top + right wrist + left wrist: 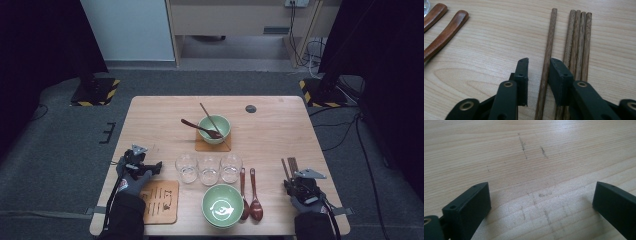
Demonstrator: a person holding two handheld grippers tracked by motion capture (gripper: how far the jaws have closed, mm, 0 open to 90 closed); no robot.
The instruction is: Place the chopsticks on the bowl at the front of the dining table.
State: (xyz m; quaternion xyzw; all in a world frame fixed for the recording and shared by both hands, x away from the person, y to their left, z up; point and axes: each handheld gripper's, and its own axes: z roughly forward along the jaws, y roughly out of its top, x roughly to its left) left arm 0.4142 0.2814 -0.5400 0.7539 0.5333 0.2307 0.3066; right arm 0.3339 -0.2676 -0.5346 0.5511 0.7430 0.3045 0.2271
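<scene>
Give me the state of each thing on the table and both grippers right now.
Right gripper: jaws astride the single chopstick, not closed.
Left gripper: open, nothing held.
Far bowl: holds spoon and chopstick.
Near bowl: no utensils inside.
Three glasses: upright, look empty.
Two spoons: lying flat.

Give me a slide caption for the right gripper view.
Right tongs straddle a single wooden chopstick, jaws not yet closed, beside three more chopsticks.

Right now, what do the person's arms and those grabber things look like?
Both forearms wear dark sleeves, and the hands wear grey gloves with dark patches. The left gripper and right gripper are black, each with a grey three-cornered plate on top and a cable trailing back. Close up, the jaws are flat black blocks with small screw holes, and brass-coloured rings sit at the right gripper's joints.
</scene>
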